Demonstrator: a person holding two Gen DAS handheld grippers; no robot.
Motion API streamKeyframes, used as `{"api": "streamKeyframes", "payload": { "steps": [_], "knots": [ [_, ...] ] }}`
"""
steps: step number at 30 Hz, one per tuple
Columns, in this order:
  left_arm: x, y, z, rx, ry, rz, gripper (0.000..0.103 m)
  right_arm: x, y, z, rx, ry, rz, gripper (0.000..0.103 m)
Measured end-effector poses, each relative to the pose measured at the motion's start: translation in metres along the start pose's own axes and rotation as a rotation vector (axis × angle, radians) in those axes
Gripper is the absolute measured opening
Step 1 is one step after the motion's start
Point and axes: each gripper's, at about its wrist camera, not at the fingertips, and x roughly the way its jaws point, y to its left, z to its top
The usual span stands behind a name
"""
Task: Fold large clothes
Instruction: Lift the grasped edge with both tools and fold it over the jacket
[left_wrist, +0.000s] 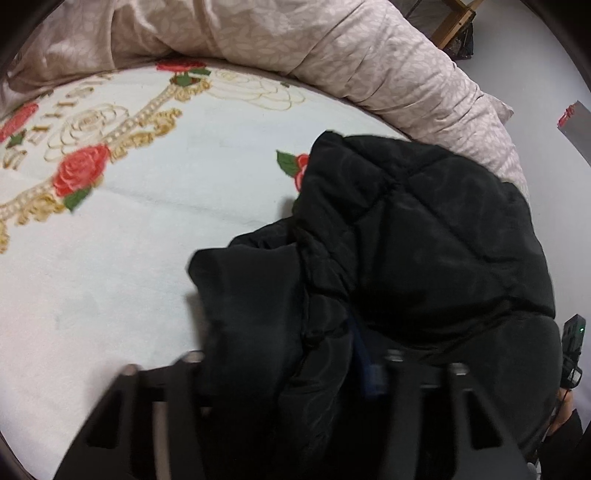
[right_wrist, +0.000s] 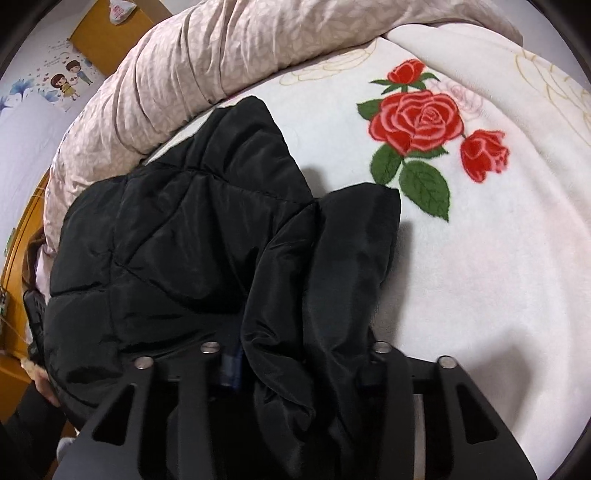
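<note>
A black quilted jacket (left_wrist: 424, 240) lies bunched on a white blanket with red roses (left_wrist: 129, 258). In the left wrist view its fabric fills the space between my left gripper's (left_wrist: 291, 373) fingers, which are shut on it. In the right wrist view the same jacket (right_wrist: 177, 240) drapes between my right gripper's (right_wrist: 295, 365) fingers, which are shut on a fold of it. The fingertips of both grippers are hidden under the cloth.
A beige quilted duvet (left_wrist: 332, 55) is rolled along the far side of the bed and also shows in the right wrist view (right_wrist: 221, 48). A wooden frame (left_wrist: 454, 22) stands beyond it. A wooden bed edge (right_wrist: 14, 258) shows at the left.
</note>
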Motion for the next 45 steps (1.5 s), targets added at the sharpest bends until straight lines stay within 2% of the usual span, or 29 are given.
{"api": "streamKeyframes", "payload": {
  "steps": [1, 4, 10, 16, 21, 28, 37, 45],
  "knots": [
    [-0.006, -0.003, 0.001, 0.005, -0.005, 0.014, 0.037, -0.006, 0.005, 0.001, -0.013, -0.005, -0.015, 0.029],
    [-0.033, -0.014, 0.003, 0.026, -0.042, 0.045, 0.032, -0.028, 0.017, 0.003, -0.035, -0.031, -0.035, 0.025],
    [-0.099, -0.033, -0.013, 0.061, -0.118, 0.030, 0.031, -0.085, 0.035, -0.012, -0.053, -0.089, -0.014, 0.024],
    [-0.156, -0.031, -0.060, 0.052, -0.139, 0.015, 0.031, -0.128, 0.042, -0.057, -0.044, -0.109, 0.003, 0.024],
    [-0.176, -0.029, -0.090, 0.041, -0.124, 0.018, 0.031, -0.148, 0.042, -0.089, -0.050, -0.093, 0.002, 0.024],
    [-0.189, -0.026, -0.105, 0.037, -0.125, 0.023, 0.031, -0.156, 0.046, -0.104, -0.060, -0.089, 0.012, 0.024],
    [-0.203, -0.013, -0.086, 0.028, -0.181, 0.028, 0.031, -0.152, 0.071, -0.081, -0.104, -0.123, 0.049, 0.024],
    [-0.213, 0.015, -0.040, 0.007, -0.241, 0.050, 0.031, -0.128, 0.117, -0.039, -0.151, -0.143, 0.102, 0.024]
  ]
}}
